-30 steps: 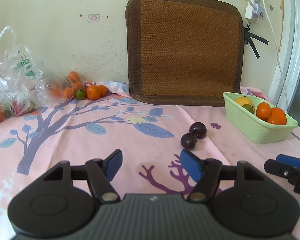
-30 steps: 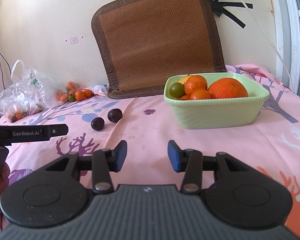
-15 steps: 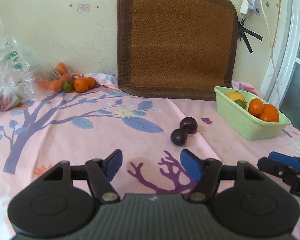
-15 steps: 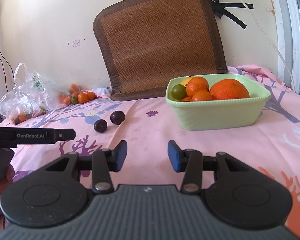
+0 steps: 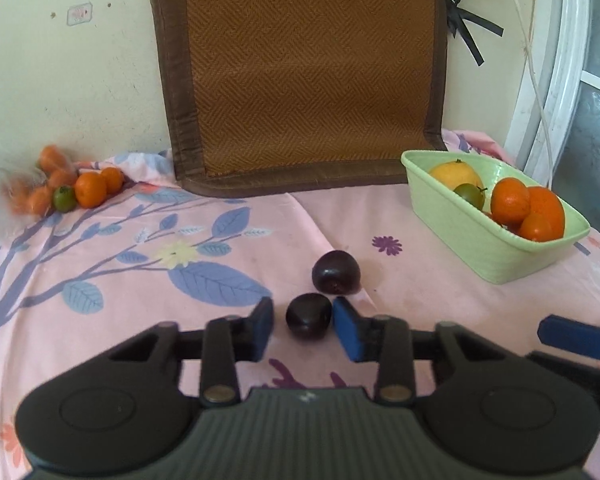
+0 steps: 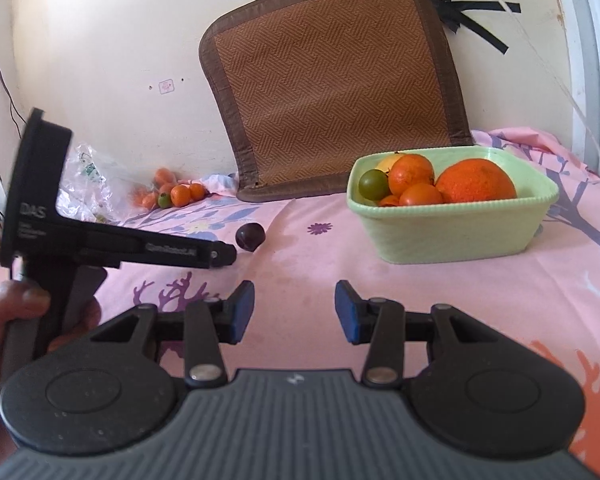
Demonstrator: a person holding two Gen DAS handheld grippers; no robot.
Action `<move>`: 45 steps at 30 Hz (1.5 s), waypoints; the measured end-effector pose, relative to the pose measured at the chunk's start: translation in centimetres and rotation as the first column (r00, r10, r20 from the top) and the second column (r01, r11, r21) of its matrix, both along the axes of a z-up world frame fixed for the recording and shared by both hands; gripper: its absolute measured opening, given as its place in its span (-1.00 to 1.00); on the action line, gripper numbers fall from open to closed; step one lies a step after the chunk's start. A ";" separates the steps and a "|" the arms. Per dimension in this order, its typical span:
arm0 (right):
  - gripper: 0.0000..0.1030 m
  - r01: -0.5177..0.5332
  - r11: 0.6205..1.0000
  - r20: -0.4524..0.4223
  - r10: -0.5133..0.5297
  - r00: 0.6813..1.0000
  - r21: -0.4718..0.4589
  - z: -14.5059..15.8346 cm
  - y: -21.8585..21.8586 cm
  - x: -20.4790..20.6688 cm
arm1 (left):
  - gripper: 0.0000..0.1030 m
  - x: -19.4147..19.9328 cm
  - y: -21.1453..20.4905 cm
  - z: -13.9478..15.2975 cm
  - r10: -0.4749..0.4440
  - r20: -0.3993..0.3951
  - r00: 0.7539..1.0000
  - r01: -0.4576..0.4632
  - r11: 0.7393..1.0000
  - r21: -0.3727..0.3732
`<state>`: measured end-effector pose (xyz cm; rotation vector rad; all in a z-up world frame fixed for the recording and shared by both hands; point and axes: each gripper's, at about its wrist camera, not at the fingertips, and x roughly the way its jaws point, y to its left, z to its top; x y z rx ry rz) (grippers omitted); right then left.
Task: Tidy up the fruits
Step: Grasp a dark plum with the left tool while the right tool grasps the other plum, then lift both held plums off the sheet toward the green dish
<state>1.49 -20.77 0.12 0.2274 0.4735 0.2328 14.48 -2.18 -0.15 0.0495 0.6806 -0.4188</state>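
Left gripper point(image 5: 303, 326) stands open with its blue pads either side of the nearer dark plum point(image 5: 309, 315), a gap showing at the left pad. Second plum point(image 5: 336, 272) lies just behind it, left of the green basket point(image 5: 476, 248) of oranges. Right gripper point(image 6: 295, 312) is open and empty, near the basket.

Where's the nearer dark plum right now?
In the left wrist view the nearer dark plum lies on the pink tablecloth between the open fingers of the left tool, just in front of the second plum.
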 end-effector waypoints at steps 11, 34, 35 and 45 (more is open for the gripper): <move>-0.09 -0.157 0.981 0.008 0.159 0.987 -0.111 1.7 4.3 7.1 | -0.52 -5.4 3.7 0.1 0.008 -0.010 1.000 -0.008 0.998 -0.058; -0.40 -0.151 0.970 -0.062 0.142 0.988 -0.193 0.6 4.3 4.2 | -0.51 -5.9 4.4 -0.1 0.002 0.005 1.000 -0.001 0.995 -0.096; -0.40 -0.148 0.971 -0.066 0.138 0.988 -0.186 0.5 4.0 3.4 | -0.51 -5.9 4.4 -0.1 0.002 0.005 1.000 -0.002 0.996 -0.094; -0.38 -0.147 0.970 -0.080 0.134 0.988 -0.191 -1.1 3.6 0.2 | -0.47 -5.8 4.3 -0.1 0.014 0.004 1.000 -0.013 0.996 -0.084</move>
